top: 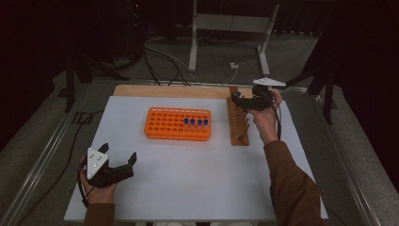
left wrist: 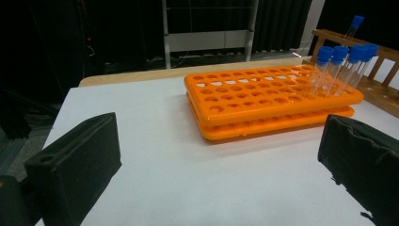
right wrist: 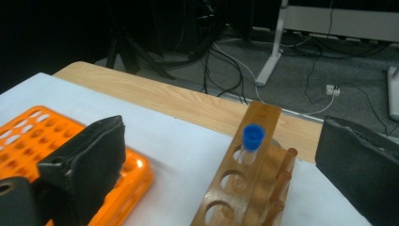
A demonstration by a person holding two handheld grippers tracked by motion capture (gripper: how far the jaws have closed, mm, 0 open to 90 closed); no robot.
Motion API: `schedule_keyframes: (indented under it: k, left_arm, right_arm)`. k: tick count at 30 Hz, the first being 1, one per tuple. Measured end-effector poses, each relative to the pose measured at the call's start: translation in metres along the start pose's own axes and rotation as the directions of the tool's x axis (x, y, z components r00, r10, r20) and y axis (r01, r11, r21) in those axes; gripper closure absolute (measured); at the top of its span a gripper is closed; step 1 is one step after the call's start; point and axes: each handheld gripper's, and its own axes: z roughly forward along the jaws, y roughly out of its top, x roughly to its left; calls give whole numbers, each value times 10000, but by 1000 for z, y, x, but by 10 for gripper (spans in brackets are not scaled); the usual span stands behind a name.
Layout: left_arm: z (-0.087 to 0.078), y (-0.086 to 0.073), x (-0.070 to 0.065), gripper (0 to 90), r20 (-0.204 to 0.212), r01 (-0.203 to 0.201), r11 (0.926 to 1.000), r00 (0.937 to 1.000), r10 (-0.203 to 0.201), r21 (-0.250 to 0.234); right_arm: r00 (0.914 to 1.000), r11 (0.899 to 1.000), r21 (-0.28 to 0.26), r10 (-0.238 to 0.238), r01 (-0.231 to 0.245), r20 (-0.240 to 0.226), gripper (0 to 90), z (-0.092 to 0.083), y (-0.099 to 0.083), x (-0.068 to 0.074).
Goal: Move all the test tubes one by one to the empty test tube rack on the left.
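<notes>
right gripper released, jaws wide at far end of wooden rack near counter's far right corner, blue-capped tube standing there, left gripper released, near-left corner

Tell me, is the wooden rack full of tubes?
No, the wooden rack holds one blue-capped tube; its nearer holes stand empty.

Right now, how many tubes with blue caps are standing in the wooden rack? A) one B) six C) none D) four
A: the right gripper view shows a single blue-capped tube standing in the far hole of the wooden rack, and the holes nearer the camera are empty.
</notes>
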Motion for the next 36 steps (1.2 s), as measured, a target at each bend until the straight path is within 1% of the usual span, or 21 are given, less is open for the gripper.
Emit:
schedule_keyframes:
  k: [3,6,7,10,12,13,14,15,17,21,24,26,28,30,33,36]
  left_arm:
    - [0,0,1,8,23,-39,10000,10000,39,8]
    - [0,-1,2,9,56,119,9999,9999,-119,-29]
    - [0,-1,2,9,62,141,9999,9999,-141,-29]
    - [2,-3,2,8,110,218,9998,9997,-218,31]
    - [1,-3,2,8,113,175,9998,9998,-175,29]
    - [1,-2,2,8,111,168,9999,9998,-168,16]
    - [0,-2,1,9,96,199,9998,9998,-199,-15]
    - [0,-2,2,9,77,204,9998,9998,-204,-32]
    - [-1,-2,3,9,65,215,9998,9997,-215,-42]
    - [-3,-2,5,9,-7,328,9994,9995,-329,-128]
    - [-3,-3,7,8,-5,394,9992,9992,-394,-85]
    - [-3,-3,7,9,0,401,9992,9992,-401,-93]
    - [-3,-3,7,9,-4,404,9991,9992,-404,-89]
    - [-2,-3,7,9,-8,415,9991,9991,-416,-72]
    - [-2,-3,7,9,-23,413,9991,9991,-413,-74]
    - [-2,-3,7,9,-15,411,9991,9992,-411,-90]
  right_arm:
    - [9998,9998,89,157,-158,110,95,11,2,-6]
    - [9994,9995,246,187,-194,303,125,22,3,-9]
    - [9989,9990,319,285,-297,362,142,26,3,-11]
    - [9975,9982,481,335,-365,617,172,34,2,-13]
    - [9974,9980,608,143,-186,707,219,39,0,-13]
    - [9968,9977,667,88,-141,794,256,42,-2,-14]
    - [9955,9974,694,147,-213,941,316,45,-4,-14]
    - [9950,9969,722,244,-315,973,349,48,-5,-15]
    - [9939,9955,833,374,-461,1033,406,54,-8,-16]
    - [9914,9929,1030,461,-589,1227,514,63,-12,-16]
    - [9900,9906,1253,371,-543,1359,602,68,-14,-17]
    - [9902,9889,1345,448,-627,1326,659,70,-17,-18]
    - [9900,9870,1494,392,-595,1356,715,71,-18,-19]
    - [9906,9865,1537,364,-567,1321,745,72,-19,-18]
    - [9892,9852,1561,496,-711,1379,766,72,-18,-16]
    - [9886,9882,1392,431,-633,1440,770,68,-17,-14]
